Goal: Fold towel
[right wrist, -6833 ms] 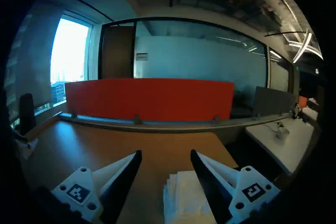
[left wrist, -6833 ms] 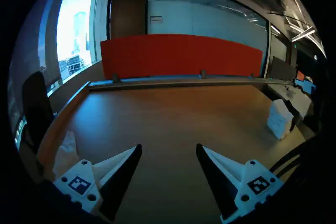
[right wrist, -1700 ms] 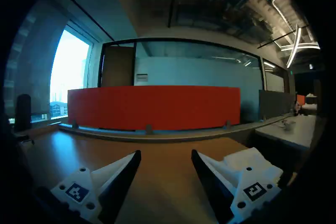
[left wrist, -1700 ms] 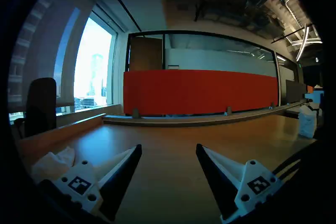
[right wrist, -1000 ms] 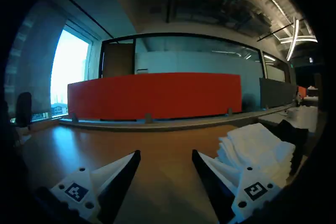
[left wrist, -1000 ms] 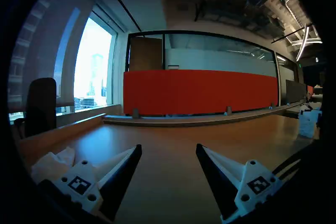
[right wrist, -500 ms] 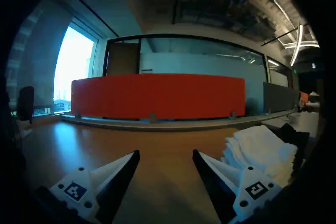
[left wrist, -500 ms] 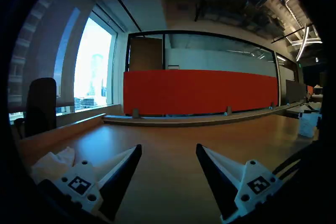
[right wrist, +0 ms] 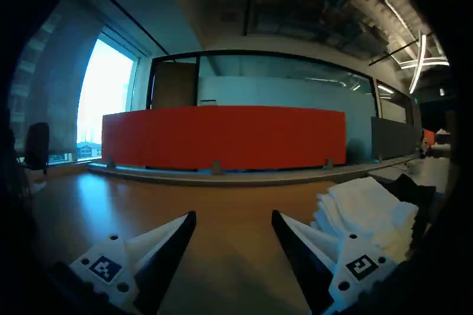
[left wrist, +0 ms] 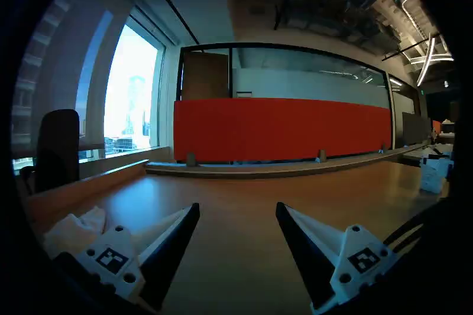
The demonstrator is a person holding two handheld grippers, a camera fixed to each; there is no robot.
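Both cameras now sit lower and flatter to the table (left wrist: 248,188) than ~7 s ago; the stack of folded towels (right wrist: 366,205) has gone from between the right gripper (right wrist: 232,214) fingers to its right side.
Last half second: almost no change. Right gripper: fingers wide apart, nothing between them, bare wood ahead. The stack of folded towels lies on the table just beside and past its right-hand finger, which overlaps the stack's near edge; can't tell if they touch. Left gripper (left wrist: 236,205): also spread, gripping nothing. A crumpled white towel (left wrist: 71,232) lies just outside its left-hand finger near the table edge. From this view the stack of folded towels (left wrist: 433,174) is well apart, far right. Red partition (left wrist: 278,129) runs along the far side of the table.
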